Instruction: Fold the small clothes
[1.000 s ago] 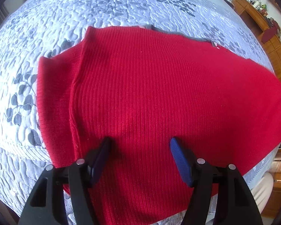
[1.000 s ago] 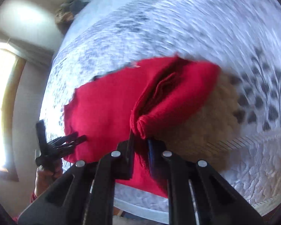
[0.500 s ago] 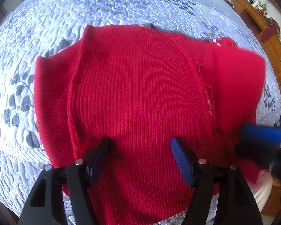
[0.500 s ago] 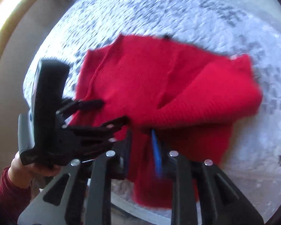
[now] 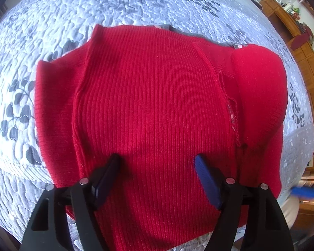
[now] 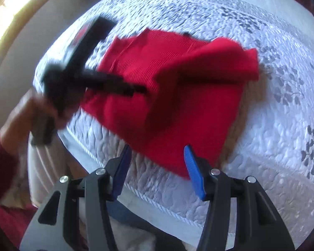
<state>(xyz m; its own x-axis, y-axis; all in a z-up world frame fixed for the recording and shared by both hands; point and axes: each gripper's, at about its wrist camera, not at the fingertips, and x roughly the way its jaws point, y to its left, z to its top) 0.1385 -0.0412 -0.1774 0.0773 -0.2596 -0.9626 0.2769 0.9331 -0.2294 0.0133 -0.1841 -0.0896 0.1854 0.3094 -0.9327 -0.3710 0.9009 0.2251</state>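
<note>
— Where is the red ribbed knit sweater lying?
— It is lying on the grey-and-white leaf-patterned quilted bedspread, one sleeve folded over at three o'clock.
— And the tools?
— The left gripper is hovering over the hem, fingers spread and empty — the right gripper is gaping too, holding nothing.

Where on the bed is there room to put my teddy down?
Bare quilt lies beyond the far edge of the red sweater, and more to its left near the leaf print. In the right wrist view, quilt is free right of the folded sleeve. The near edge is crowded by both open grippers.
</note>
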